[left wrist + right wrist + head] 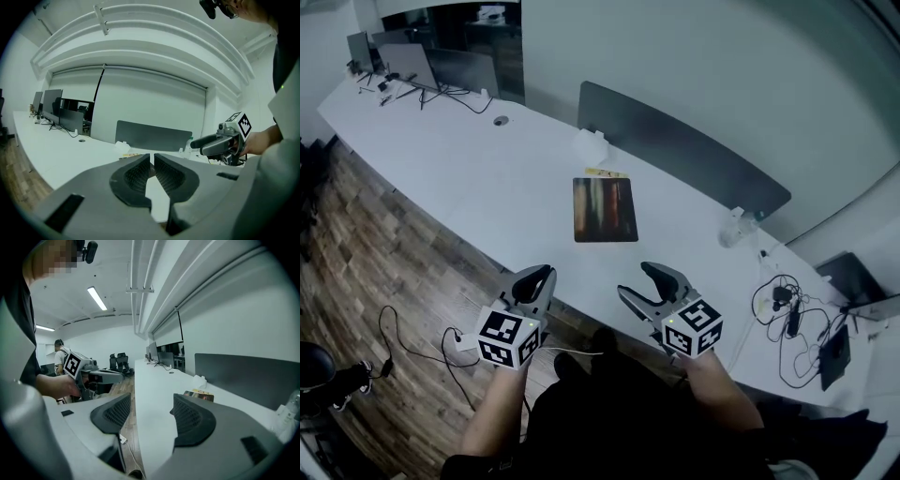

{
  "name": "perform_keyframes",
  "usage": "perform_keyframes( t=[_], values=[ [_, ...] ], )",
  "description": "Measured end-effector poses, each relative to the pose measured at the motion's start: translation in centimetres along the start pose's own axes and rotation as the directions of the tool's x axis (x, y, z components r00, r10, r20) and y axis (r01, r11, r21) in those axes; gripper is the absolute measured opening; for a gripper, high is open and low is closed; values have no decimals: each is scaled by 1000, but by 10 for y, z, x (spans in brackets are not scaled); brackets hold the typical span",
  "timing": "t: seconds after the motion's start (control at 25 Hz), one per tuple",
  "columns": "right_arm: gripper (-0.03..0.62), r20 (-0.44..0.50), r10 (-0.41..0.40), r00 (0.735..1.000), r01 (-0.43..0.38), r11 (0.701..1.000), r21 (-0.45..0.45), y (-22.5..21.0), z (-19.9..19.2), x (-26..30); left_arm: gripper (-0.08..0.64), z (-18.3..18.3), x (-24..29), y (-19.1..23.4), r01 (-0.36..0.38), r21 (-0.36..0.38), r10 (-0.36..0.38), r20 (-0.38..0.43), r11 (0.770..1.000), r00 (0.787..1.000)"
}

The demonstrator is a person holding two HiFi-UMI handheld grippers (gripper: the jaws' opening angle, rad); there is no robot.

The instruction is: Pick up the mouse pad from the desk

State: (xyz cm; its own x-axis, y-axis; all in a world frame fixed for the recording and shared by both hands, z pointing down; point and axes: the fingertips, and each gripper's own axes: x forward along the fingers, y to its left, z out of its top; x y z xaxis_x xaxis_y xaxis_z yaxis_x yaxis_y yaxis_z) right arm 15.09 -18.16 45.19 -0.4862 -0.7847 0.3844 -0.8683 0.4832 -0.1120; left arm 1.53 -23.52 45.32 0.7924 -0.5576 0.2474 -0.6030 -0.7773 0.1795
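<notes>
The mouse pad (605, 209) is lying flat at the centre of the head view, on the white counter (487, 178), well apart from both tools at lower centre. The left tool (546, 274) is holding its jaws all but together with nothing in them. The right tool (635, 281) is standing about half open, also empty. That pad is looking thin, light and floppy, probably clinging by a grippy underside, so I'm reckoning on lifting its near edge or a corner first.
</notes>
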Motion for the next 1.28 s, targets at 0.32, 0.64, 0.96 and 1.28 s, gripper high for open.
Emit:
perform_keyframes(
  t=[0.32,0.64,0.96,1.28],
  values=[
    [294,-33,-3,999,3,1000,1,-20,-8,34,34,2,13,25,-19,4,19,-14,1000,1000],
    [305,-74,10,997,-10,1000,0,-66,-16,75,34,-3,48,54,-48,7,49,-67,999,997],
    [318,-153,21,988,-22,1000,-1,-124,-45,119,34,-29,100,84,-87,-49,80,-139,995,987],
    [340,-233,37,972,-32,999,28,-185,-88,162,34,-60,155,92,-86,-100,63,-220,991,974]
  ],
)
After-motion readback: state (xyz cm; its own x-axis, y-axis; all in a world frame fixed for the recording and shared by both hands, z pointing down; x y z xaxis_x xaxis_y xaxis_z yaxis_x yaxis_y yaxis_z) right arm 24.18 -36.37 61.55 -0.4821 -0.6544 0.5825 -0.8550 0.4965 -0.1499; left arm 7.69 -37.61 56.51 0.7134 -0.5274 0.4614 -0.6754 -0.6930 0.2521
